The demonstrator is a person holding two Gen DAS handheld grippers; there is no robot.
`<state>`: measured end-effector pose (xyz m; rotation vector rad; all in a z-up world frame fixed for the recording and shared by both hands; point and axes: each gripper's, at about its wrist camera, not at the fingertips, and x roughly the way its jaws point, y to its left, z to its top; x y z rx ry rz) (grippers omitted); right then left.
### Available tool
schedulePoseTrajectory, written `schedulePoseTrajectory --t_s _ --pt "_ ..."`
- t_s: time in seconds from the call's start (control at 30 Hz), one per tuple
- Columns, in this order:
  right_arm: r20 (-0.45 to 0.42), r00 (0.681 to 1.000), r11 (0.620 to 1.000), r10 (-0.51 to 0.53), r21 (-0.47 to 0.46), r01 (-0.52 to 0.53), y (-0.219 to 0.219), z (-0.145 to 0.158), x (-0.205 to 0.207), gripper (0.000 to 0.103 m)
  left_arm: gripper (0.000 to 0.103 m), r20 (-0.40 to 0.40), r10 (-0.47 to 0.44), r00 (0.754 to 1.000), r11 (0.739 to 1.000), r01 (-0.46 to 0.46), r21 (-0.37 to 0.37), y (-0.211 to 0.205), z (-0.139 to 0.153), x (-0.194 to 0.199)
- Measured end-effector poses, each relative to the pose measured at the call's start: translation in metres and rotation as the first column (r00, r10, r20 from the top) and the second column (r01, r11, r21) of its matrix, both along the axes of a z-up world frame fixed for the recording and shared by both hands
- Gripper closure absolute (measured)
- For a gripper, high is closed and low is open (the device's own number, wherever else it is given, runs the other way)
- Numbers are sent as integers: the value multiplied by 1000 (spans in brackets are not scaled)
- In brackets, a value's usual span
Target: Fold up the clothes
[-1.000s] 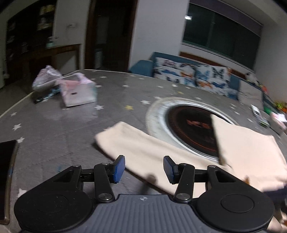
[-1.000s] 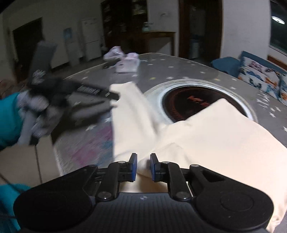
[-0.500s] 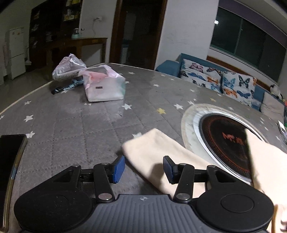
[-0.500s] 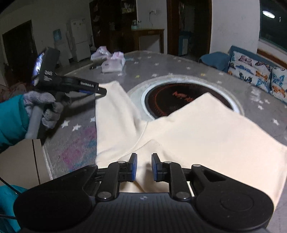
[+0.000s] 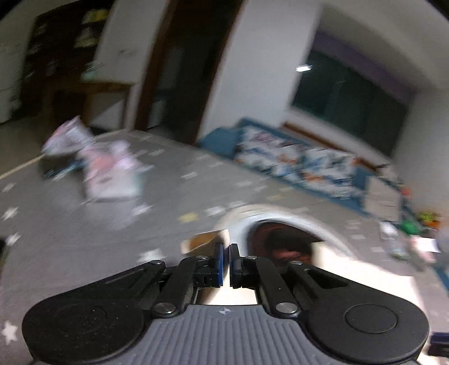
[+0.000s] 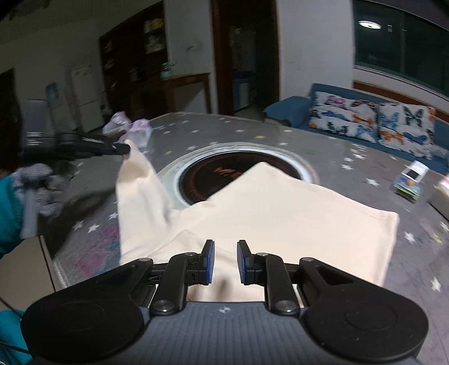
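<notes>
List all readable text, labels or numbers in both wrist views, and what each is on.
No text reads clearly.
Orange marking at the centre of the cooktop: blurred, unreadable.
White lettering on the body of the left gripper, which pinches the cream garment: too blurred.
Print on the small box: too small.
Left wrist view: motion-blurred throughout, nothing legible.

Dim indoor light; a ceiling lamp (image 6: 369, 24) shows as a bright reflection in the dark window (image 6: 398, 42), and the cream cloth (image 6: 280, 207) is the brightest surface. Left wrist view heavily motion-smeared, the sofa cushions (image 5: 297, 165) and table stars streaked. Right wrist view sharper, blurred at the left edge; fisheye bends walls and the table rim.
</notes>
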<state>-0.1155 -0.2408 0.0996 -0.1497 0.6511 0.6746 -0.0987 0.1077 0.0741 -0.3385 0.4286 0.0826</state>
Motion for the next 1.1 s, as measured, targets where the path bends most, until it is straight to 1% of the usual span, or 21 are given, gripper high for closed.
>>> schedulePoseTrajectory --t_s 0.07,0.17,0.23,0.37,0.43,0.57,0.67,0.8,0.93,0.97,1.0,1.1 --pt "6 999 999 -44 19 44 -13 1 -2 86 99 51 -84 995 996 84 -1 -22 16 -6" --pt "14 995 994 -97 43 96 -30 2 -4 86 99 108 -229 967 973 229 6 -60 32 -13" --pt "16 991 989 -134 57 133 -41 2 -7 86 99 130 -311 941 950 313 7 -84 39 -17" --pt "14 978 976 -207 78 205 -64 1 -12 86 99 136 -459 878 887 462 7 -132 39 -21" --pt "8 971 968 -239 87 237 -75 -1 -15 86 99 114 -518 848 854 521 6 -154 32 -20" --pt "-19 955 949 -296 107 296 -92 -6 -18 86 99 55 -606 793 795 605 36 -195 11 -19" --pt "-33 946 940 -321 113 323 -100 -10 -19 86 98 15 -648 762 762 647 38 -214 -5 -17" --pt "-57 939 931 -340 120 345 -105 -16 -20 85 95 -52 -694 718 718 695 24 -223 -23 -15" --pt "-79 937 930 -340 119 347 -104 -21 -18 81 92 -71 -705 706 705 708 34 -215 -27 -20" --pt "-82 939 932 -334 117 342 -102 -23 -17 78 89 -75 -705 705 705 709 34 -210 -27 -21" --pt "-86 940 934 -329 115 337 -101 -24 -16 78 85 -81 -699 710 710 703 37 -204 -28 -21" --pt "-99 944 939 -315 115 325 -95 -27 -13 77 82 -101 -672 734 733 678 55 -186 -30 -21"
